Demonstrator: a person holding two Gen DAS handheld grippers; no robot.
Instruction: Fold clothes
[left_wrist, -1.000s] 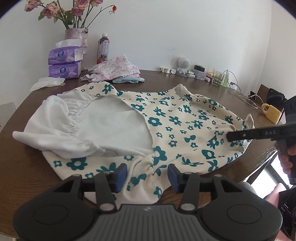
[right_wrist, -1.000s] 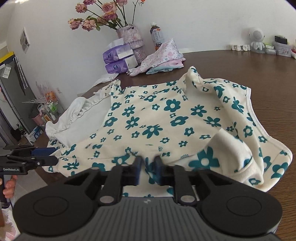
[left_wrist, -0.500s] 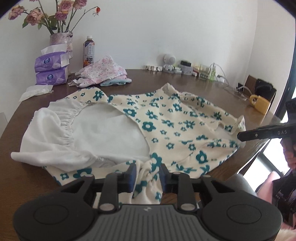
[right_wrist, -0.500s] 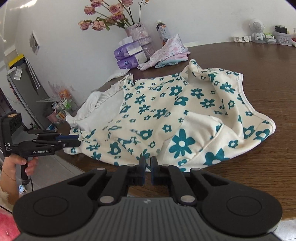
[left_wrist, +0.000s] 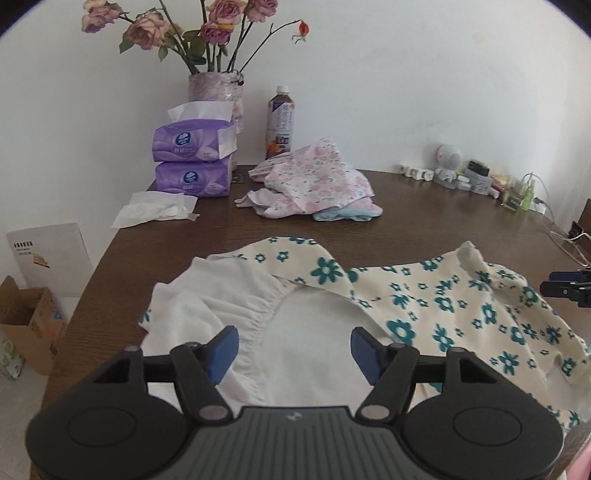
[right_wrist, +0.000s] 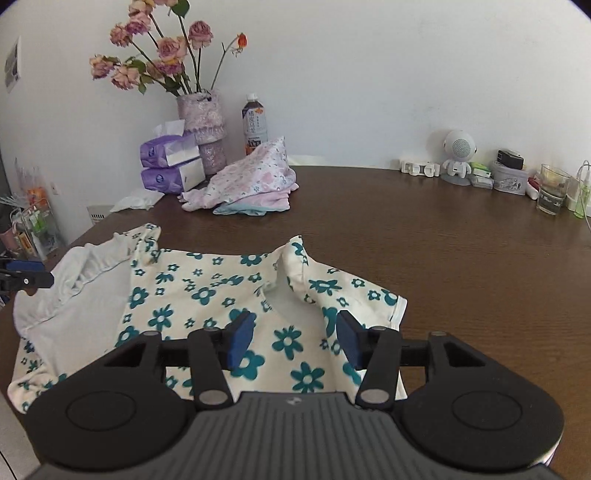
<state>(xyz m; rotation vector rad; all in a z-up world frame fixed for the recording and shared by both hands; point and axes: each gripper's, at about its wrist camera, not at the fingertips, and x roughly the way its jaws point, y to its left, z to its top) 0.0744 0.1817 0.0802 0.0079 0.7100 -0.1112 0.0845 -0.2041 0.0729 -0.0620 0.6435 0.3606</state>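
Observation:
A cream garment with teal flowers (left_wrist: 461, 306) lies rumpled on the brown table (left_wrist: 424, 214), its white lining (left_wrist: 303, 339) turned up at the left. It also shows in the right wrist view (right_wrist: 207, 295). My left gripper (left_wrist: 293, 349) is open and empty, hovering over the white lining. My right gripper (right_wrist: 291, 339) is open and empty above the flowered part near the garment's right edge. Each gripper's tip shows at the edge of the other's view.
A pile of pink and blue clothes (left_wrist: 314, 184) lies at the back. Behind it stand tissue packs (left_wrist: 194, 162), a vase of roses (left_wrist: 216, 88) and a bottle (left_wrist: 281, 122). Small items (right_wrist: 491, 173) line the back right edge. A cardboard box (left_wrist: 26, 325) sits on the floor at left.
Both grippers were shut on the garment's near hem; now both are open and raised over it. The garment lies folded farther onto the table, away from the near edge.

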